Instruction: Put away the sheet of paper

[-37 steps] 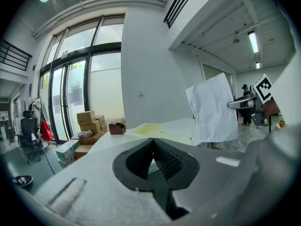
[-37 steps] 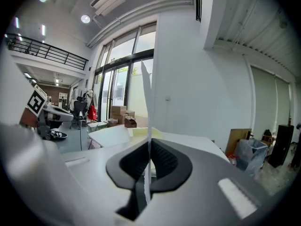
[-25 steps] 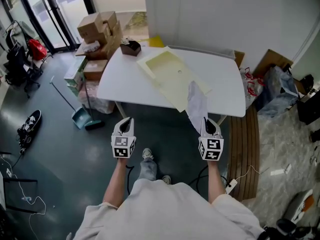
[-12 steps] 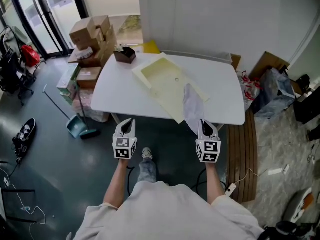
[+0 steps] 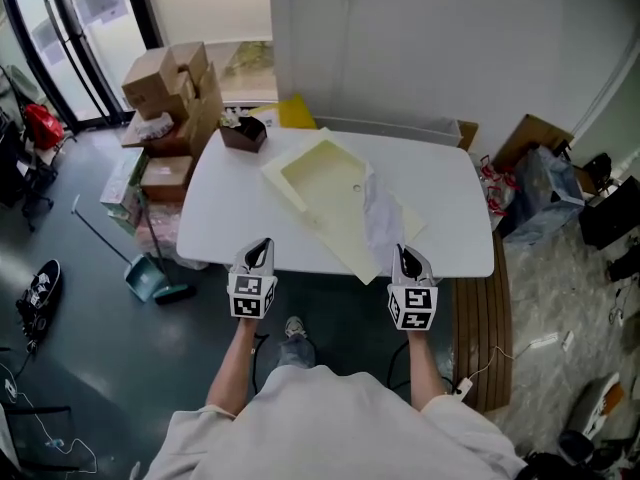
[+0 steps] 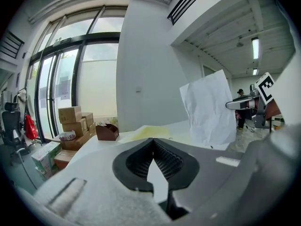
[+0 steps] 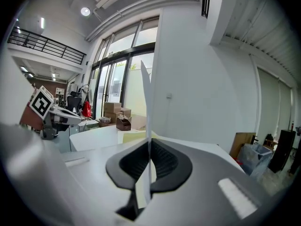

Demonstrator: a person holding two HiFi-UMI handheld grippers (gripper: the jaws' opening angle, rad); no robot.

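Note:
A white sheet of paper [image 5: 380, 211] stands upright from my right gripper [image 5: 404, 256], which is shut on its lower edge. The sheet hangs over the near right part of a cream tray [image 5: 318, 173] lying on the white table [image 5: 228, 213]. In the right gripper view the paper [image 7: 147, 98] shows edge-on, pinched between the jaws of the right gripper [image 7: 149, 144]. My left gripper [image 5: 258, 250] is at the table's near edge, left of the tray, shut and holding nothing. In the left gripper view the left gripper [image 6: 153, 142] has its jaws together, and the paper [image 6: 209, 109] shows to the right.
A small brown box [image 5: 243, 131] sits on the table's far left corner. Cardboard boxes [image 5: 170, 83] are stacked past the table at the left. A dustpan [image 5: 148, 278] lies on the floor at the left. Bags [image 5: 540, 183] and a wooden slatted panel [image 5: 484, 313] are at the right.
Both grippers have moved forward to the table's near edge. The paper, still held by the right gripper, now stands over the tray rather than in front of the table.

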